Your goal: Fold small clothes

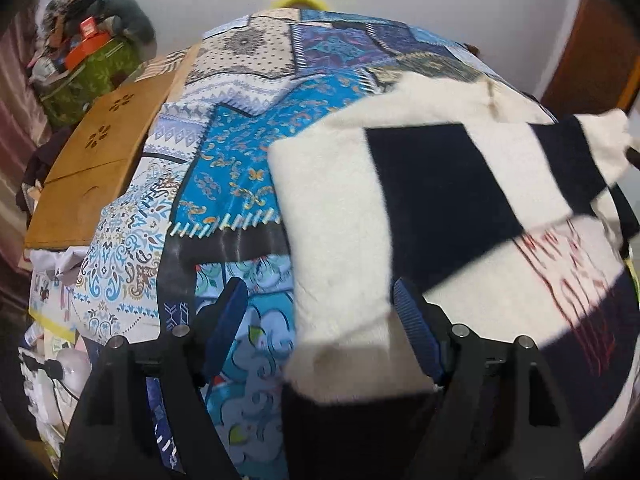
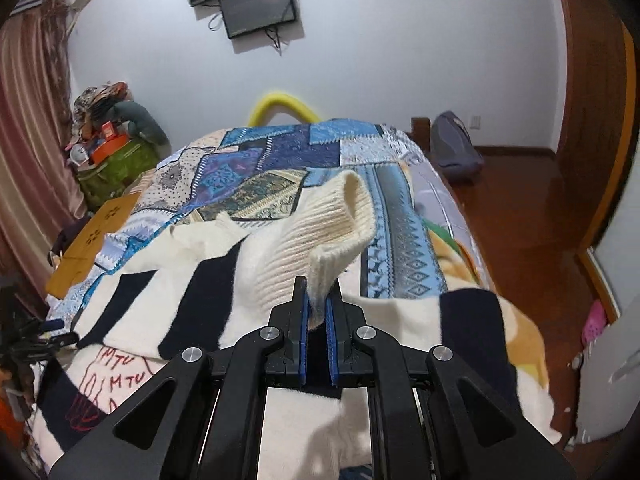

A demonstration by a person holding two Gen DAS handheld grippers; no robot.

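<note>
A cream and black striped sweater with red lettering lies spread on the bed's blue patchwork cover. My left gripper is open, its blue-padded fingers standing on either side of the sweater's left edge, low over the bed. In the right wrist view the sweater is lifted by its ribbed cream cuff. My right gripper is shut on that cuff and holds it up above the body of the sweater.
A wooden lap tray lies on the bed's left side. A green box piled with clutter stands at the far left by the curtain. A grey backpack sits on the wooden floor to the right. Screens hang on the wall.
</note>
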